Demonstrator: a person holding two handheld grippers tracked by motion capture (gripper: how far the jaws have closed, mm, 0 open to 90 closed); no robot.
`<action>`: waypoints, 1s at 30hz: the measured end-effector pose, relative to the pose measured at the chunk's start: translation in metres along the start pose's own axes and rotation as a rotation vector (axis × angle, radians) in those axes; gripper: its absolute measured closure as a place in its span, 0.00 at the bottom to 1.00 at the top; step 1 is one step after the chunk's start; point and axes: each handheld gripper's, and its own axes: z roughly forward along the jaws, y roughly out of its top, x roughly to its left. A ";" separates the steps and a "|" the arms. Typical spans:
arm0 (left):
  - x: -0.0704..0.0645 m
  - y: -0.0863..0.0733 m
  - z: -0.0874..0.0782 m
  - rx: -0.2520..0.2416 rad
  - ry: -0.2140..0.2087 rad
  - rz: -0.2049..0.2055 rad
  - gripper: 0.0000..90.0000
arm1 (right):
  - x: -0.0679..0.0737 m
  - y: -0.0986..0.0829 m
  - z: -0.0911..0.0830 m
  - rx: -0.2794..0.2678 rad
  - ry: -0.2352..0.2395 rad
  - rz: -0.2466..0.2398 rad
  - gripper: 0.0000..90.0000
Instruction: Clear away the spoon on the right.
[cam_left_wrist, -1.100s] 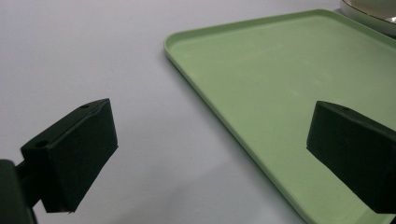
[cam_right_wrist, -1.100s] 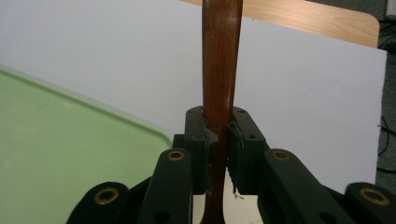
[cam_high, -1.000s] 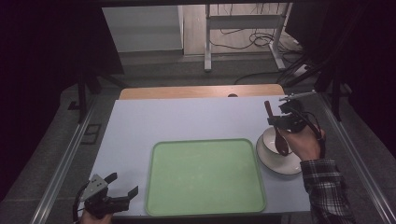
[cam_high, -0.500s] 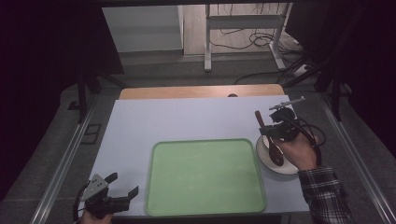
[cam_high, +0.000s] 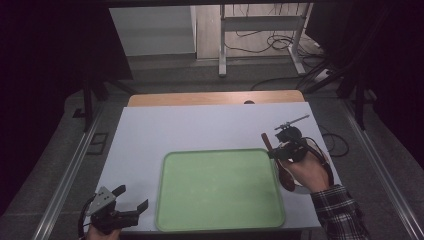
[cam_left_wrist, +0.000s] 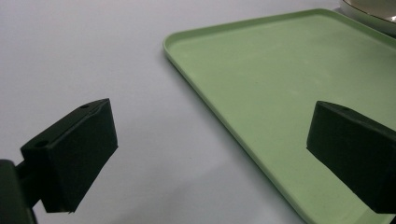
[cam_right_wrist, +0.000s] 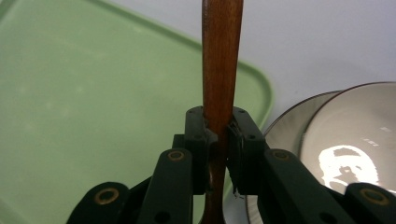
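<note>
Spoon clamped in right tool, beside tray.

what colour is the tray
Pale green, plain; the tray shows best in the high view.

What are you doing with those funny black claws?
A person holds a gripper in each hand at a table. The right gripper is clamped on the handle of a wooden spoon, held beside the green tray and above a bowl. The left gripper sits open near the tray's left edge, holding nothing. The tray is empty.
</note>
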 end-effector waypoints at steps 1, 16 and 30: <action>0.000 0.000 0.000 0.001 0.000 0.000 0.01 | 0.003 -0.001 0.004 0.018 0.008 -0.002 0.88; 0.000 0.000 0.000 -0.003 -0.001 -0.002 0.01 | 0.017 -0.011 0.040 0.112 0.047 0.016 0.88; 0.000 0.000 -0.001 -0.009 -0.001 -0.001 0.01 | 0.022 -0.023 0.069 0.151 0.062 0.053 0.88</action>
